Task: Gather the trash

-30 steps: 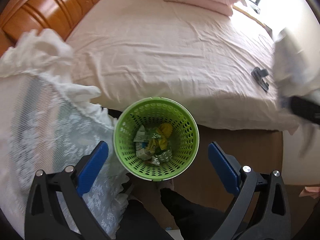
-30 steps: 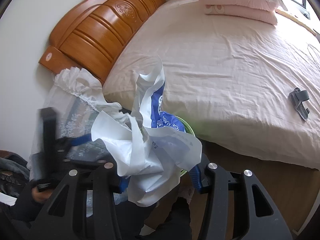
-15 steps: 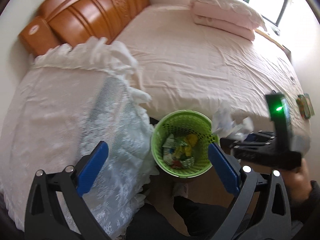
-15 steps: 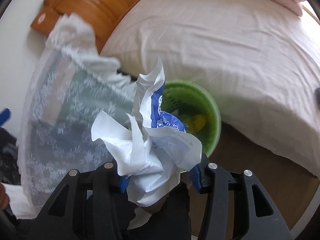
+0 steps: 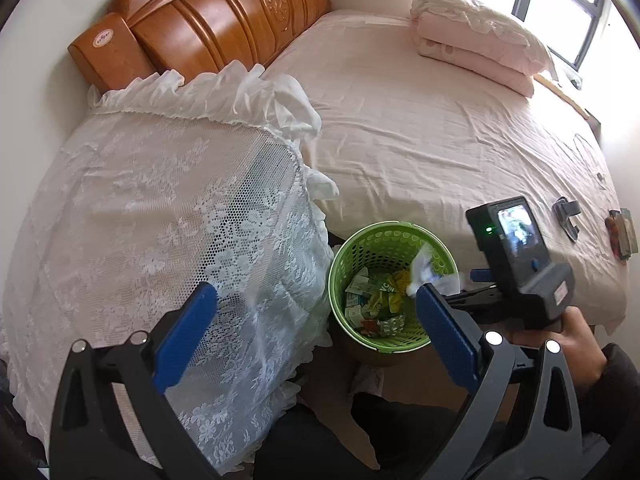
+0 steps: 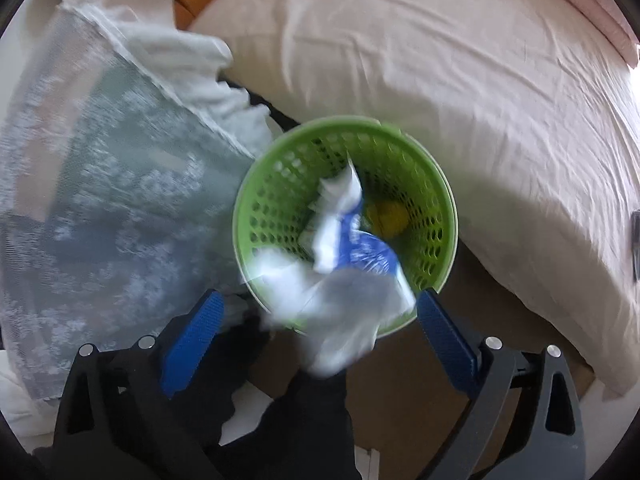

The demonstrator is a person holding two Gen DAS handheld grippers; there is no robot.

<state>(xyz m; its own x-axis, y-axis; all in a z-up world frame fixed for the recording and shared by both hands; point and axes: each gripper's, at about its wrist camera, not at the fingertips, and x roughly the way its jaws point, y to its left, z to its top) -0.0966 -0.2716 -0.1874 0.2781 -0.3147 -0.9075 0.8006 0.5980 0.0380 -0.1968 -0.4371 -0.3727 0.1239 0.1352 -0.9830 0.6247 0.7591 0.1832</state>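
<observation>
A green mesh basket stands on the floor between the bed and a lace-covered stand, with several small wrappers in its bottom. My right gripper hangs just above its near rim, pointing steeply down, jaws opening wide. A crumpled white and blue wrapper, blurred, lies loose between the blue pads without touching them, half over the basket. In the left wrist view the basket is lower right of centre, the wrapper at its right rim. My left gripper is open and empty above the stand's edge.
The pink-sheeted bed fills the far side, with a wooden headboard and pillows. The lace cloth covers the stand at left. A dark clip lies on the bed. A person's dark-clothed legs stand below the basket.
The right gripper sank toward the basket, spread its jaws and let go of the wrapper, which now drops at the rim. The left gripper rose and drew back, so its view is wider.
</observation>
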